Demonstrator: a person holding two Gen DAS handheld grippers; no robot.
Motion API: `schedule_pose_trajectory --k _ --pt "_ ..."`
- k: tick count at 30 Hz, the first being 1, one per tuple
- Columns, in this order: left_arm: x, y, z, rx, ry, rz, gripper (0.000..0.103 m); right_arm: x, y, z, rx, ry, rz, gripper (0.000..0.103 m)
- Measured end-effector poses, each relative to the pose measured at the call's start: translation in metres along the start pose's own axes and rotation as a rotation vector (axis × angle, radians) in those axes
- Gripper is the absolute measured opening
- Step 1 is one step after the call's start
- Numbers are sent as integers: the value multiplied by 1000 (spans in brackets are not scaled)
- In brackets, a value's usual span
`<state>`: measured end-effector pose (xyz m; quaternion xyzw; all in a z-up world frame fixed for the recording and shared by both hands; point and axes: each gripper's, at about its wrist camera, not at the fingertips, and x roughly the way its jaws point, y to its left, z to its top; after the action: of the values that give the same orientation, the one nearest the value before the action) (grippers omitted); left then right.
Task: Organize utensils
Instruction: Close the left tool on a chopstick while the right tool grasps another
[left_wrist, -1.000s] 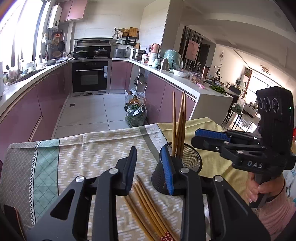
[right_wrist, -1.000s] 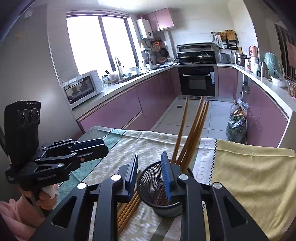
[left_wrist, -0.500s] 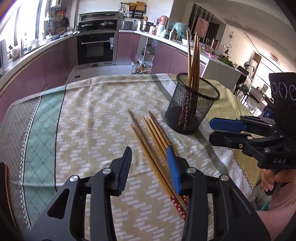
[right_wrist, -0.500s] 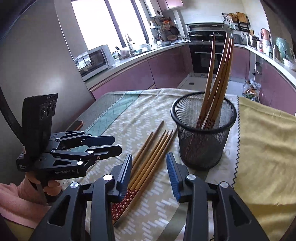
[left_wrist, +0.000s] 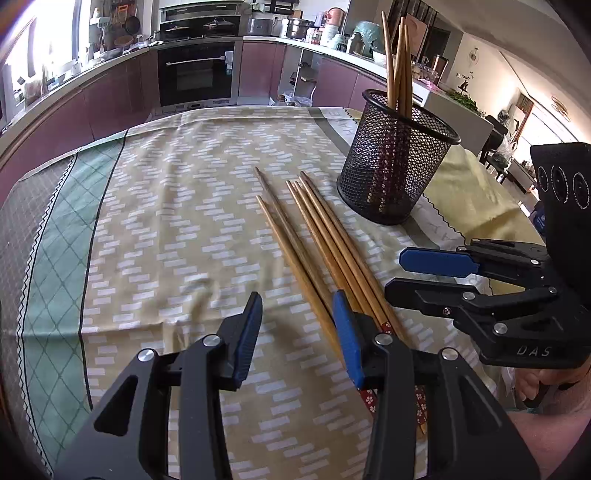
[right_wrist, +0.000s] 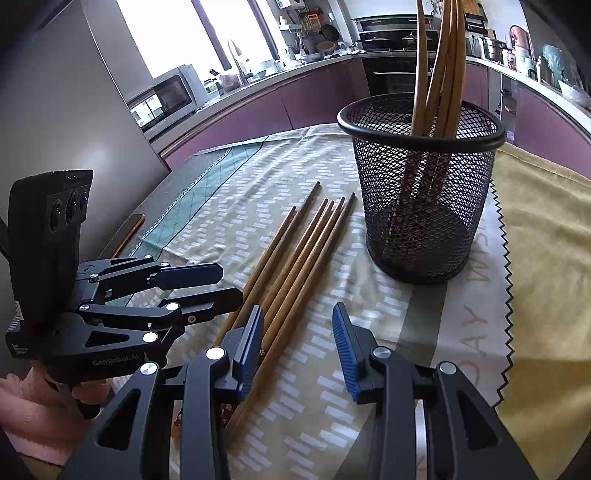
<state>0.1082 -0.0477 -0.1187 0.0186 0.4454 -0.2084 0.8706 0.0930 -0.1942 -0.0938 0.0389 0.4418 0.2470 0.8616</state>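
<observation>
The surface is covered by a patterned tablecloth (left_wrist: 177, 206) with a green band along its left side. The left claw (left_wrist: 297, 332) is low over the cloth with its blue pads apart, gripping nothing; its right pad is above the thick ends of the loose chopsticks (left_wrist: 314, 236). These chopsticks lie flat on the cloth, side by side, tips pointing away toward the kitchen. To their right, near the tips, stands the black mesh holder (left_wrist: 397, 162), upright, with several chopsticks standing inside it. At far right, the right claw (left_wrist: 413, 273) is turned sideways, pads apart and empty. In the right wrist view, its left pad (right_wrist: 248, 354) is over the loose chopsticks' decorated ends.
</observation>
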Motion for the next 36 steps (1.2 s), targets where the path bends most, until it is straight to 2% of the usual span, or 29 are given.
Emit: schedule_pose_trajectory --k 5,25,36 --pt "4 -3 0 10 6 18 40 2 1 -2 -17 3 -30 36" --pt "4 2 -2 30 8 4 38 9 4 -1 -59 34 -89 35" --pt "5 5 3 35 28 16 29 16 8 4 -86 52 -135 34"
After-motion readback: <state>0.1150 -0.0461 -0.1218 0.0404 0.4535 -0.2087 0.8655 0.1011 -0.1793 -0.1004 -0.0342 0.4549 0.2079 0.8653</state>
